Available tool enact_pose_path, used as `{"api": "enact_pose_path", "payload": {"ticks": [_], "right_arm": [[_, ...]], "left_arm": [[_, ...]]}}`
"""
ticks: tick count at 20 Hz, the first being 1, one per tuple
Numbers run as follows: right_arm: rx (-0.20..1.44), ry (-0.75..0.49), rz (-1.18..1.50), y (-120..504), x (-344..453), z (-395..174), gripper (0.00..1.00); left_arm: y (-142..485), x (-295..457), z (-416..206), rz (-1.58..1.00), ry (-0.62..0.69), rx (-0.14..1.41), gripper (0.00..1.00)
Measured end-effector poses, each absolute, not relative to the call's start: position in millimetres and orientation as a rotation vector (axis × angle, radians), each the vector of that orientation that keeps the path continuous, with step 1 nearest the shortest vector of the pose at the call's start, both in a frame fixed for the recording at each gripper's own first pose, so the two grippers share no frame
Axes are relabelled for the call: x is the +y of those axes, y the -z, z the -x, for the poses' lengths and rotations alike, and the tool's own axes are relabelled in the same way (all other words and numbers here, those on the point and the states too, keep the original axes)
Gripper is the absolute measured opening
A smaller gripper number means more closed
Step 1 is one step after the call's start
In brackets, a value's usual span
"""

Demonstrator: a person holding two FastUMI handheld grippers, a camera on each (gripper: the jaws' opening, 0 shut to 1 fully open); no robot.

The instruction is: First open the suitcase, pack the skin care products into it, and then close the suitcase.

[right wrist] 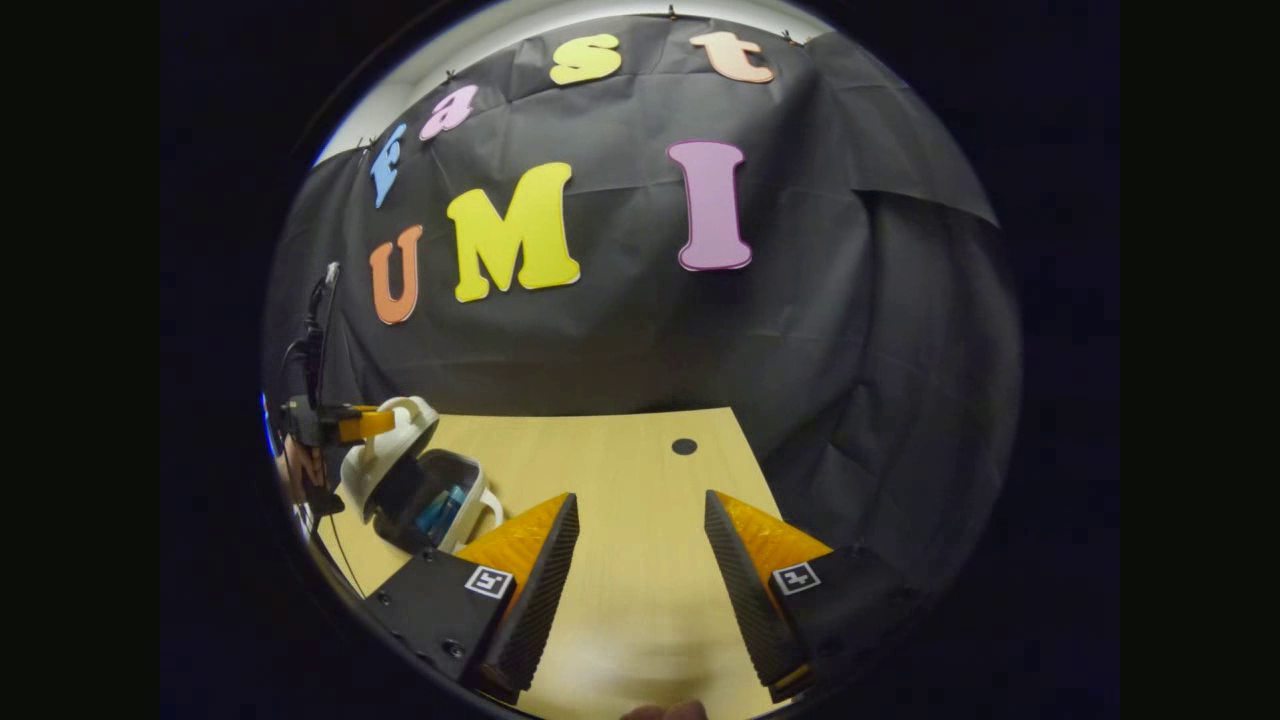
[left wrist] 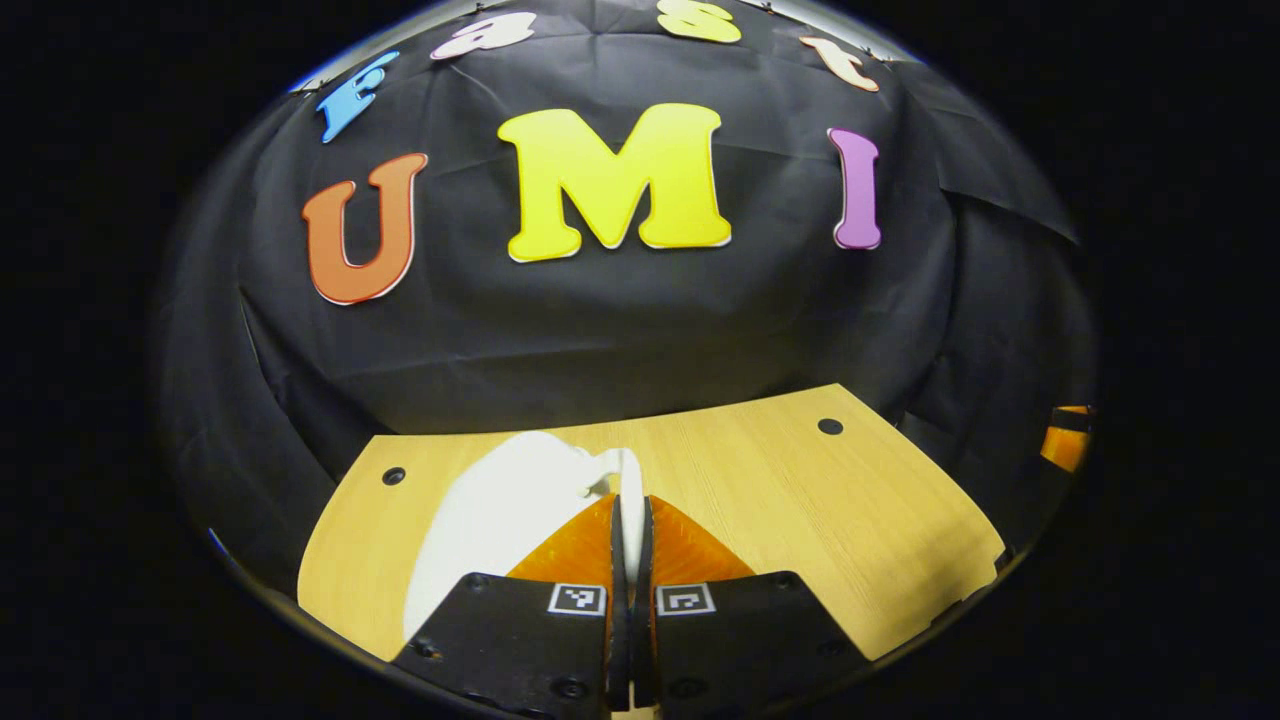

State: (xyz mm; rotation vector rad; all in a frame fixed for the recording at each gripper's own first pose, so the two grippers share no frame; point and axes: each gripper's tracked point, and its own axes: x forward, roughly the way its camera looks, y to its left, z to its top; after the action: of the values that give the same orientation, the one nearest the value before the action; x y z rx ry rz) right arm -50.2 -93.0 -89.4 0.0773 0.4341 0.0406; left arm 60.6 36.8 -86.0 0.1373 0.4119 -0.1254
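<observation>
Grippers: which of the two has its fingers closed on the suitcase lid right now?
The left gripper: its fingers pinch the white lid's edge. The right gripper is open above the table.

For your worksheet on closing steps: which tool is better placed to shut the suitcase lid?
Left. The left tool is clamped on the white suitcase lid's edge, already packed; the right tool hangs open over bare table, apart from it.

My left tool covers the near part of the white suitcase lid, so I cannot see what is under it. In the right gripper view, the suitcase sits by the edge, and my other tool hides some of it. The blue things inside are too small to tell. The surface is cut off at the bottom.
</observation>
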Motion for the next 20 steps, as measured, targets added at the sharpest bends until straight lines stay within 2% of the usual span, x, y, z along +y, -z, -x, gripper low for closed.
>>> {"api": "enact_pose_path", "payload": {"ticks": [3,5,6,20], "right_arm": [[0.449,-0.033,-0.064,94.4,-101.9,50.5,0.77],[0.462,-0.027,-0.059,97.3,-107.7,49.9,0.74],[0.47,-0.022,-0.058,99.8,-110.5,49.8,0.76],[0.53,-0.017,-0.021,109.2,-115.4,54.5,0.76]], "left_arm": [[114.5,14.9,-59.5,-0.135,0.152,0.457,0.05],[131.0,3.1,-60.1,-0.135,0.161,0.49,0.04],[139.8,-2.2,-60.1,-0.132,0.167,0.504,0.04],[224.2,-40.8,-62.9,-0.075,0.193,0.657,0.06]]}}
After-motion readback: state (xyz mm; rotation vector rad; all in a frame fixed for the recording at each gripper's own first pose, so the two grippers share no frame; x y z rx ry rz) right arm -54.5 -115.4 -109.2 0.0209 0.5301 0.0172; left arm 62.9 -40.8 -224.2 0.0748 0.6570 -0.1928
